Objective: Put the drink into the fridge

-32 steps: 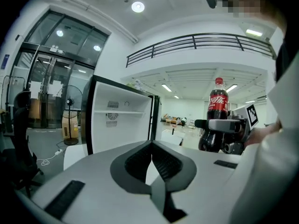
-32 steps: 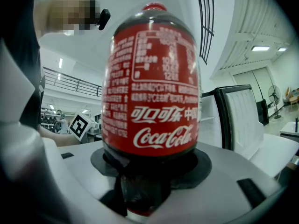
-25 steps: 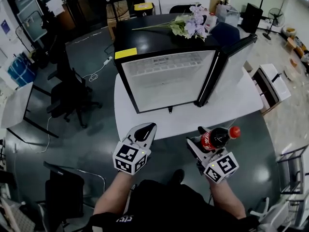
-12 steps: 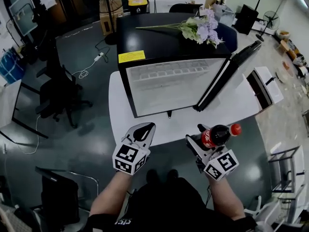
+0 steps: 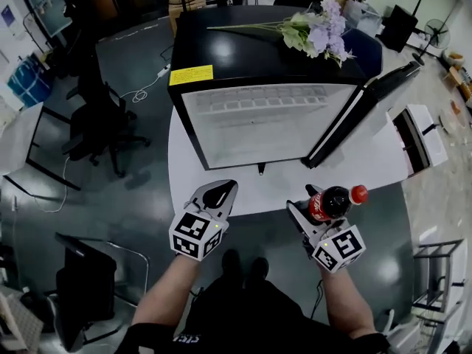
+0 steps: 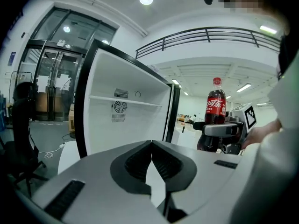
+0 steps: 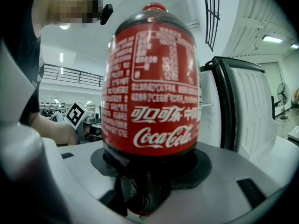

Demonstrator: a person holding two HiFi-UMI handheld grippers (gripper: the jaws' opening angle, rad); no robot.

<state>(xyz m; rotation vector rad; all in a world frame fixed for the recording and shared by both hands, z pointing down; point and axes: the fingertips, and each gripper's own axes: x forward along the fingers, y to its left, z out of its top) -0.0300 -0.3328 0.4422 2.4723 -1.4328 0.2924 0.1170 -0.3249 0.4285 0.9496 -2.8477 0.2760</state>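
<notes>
A cola bottle (image 5: 333, 201) with a red cap and red label lies clamped in my right gripper (image 5: 313, 209), cap pointing right. From the right gripper view the bottle (image 7: 152, 92) fills the frame, with both jaws pressed on its lower body. My left gripper (image 5: 220, 192) hovers over the table's near edge, shut and empty; its jaws (image 6: 152, 143) meet at the tips. The black fridge (image 5: 258, 120) stands on the white table (image 5: 243, 190) just ahead, its door (image 5: 361, 113) swung open to the right. Its white inside (image 6: 124, 120) shows one shelf and nothing on it.
A bunch of flowers (image 5: 317, 35) and a yellow label (image 5: 191, 74) lie on the fridge top. Black office chairs (image 5: 103, 135) stand on the floor at the left, and another (image 5: 81, 286) at the lower left. A white cabinet (image 5: 424, 135) is to the right.
The head view has shifted, so the fridge and table sit a little differently in frame. Both grippers keep their places, and the bottle stays held.
</notes>
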